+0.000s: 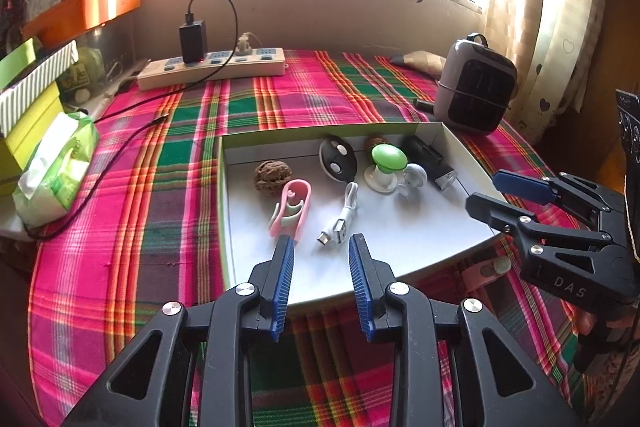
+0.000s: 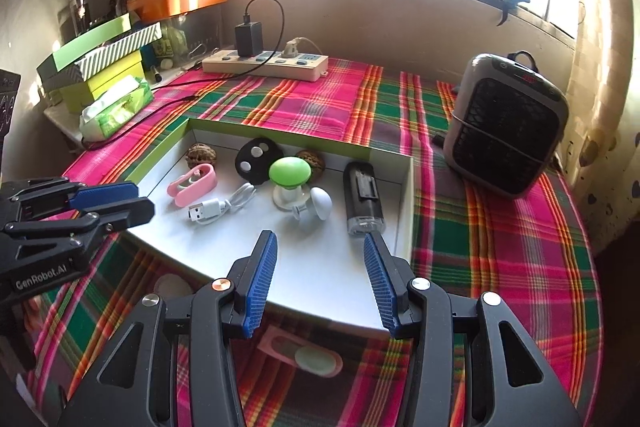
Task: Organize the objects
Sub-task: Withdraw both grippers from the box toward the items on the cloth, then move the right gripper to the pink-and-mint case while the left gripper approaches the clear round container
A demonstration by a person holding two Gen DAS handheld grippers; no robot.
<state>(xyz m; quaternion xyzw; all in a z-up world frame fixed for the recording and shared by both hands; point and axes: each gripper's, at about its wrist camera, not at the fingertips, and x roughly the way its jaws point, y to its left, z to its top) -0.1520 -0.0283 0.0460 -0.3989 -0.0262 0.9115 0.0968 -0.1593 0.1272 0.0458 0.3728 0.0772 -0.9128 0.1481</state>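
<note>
Both my left hand-held gripper (image 1: 322, 247) and right hand-held gripper (image 2: 320, 243) hang released and empty over the tray (image 1: 400, 251); I'd drop onto the pink item (image 2: 300, 351) just below the right one.

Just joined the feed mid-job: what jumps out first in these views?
The bright pink-and-green plaid cloth covers the table. On it lies a shallow white tray with green sides, holding a green-capped mushroom gadget, a pink clip and a white USB cable. Both grippers, left and right, hover open and empty at its near edge.
</note>
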